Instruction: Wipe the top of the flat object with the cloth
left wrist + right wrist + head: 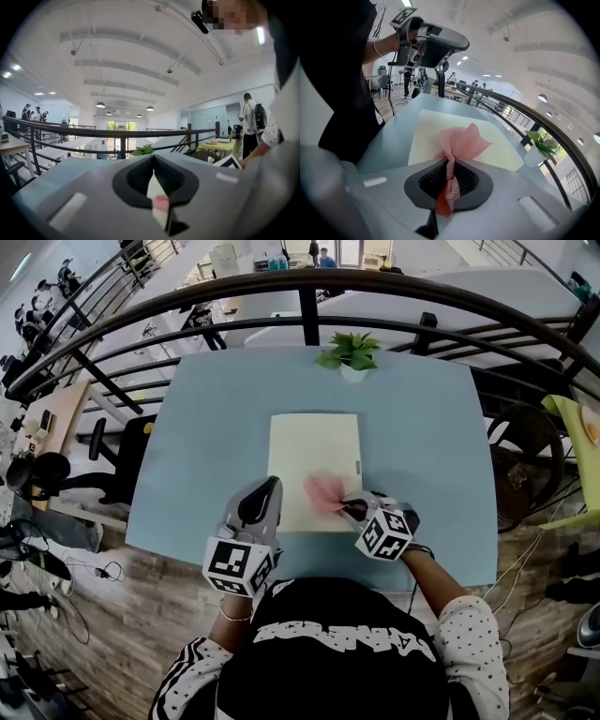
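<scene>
Cloth (323,493) is the thing to watch. The pink bunch is clenched between the jaws of your right gripper (349,510), and its loose part fans out from the fingertips toward 10 o'clock. It is over the flat object (314,442), a cream sheet in the middle of the blue table (206,427), but only over the part of the sheet toward 5 o'clock. I cannot tell if the cloth really presses on the surface.

The long axis of the sheet runs from 6 to 12 o'clock, away from your body and toward the small plant (352,351). So almost all of the bare top lies at 12 and 11 o'clock from the cloth. I judge that the coming stroke should go along this axis, away from you, or across toward 9 o'clock.

Your right gripper is clearly the one for this work. Your left gripper (267,488) has its jaws pressed together with nothing between them. It hangs above the 7 o'clock edge of the sheet, apart from the cloth. If the sheet slides, it is near enough to press that edge down.
</scene>
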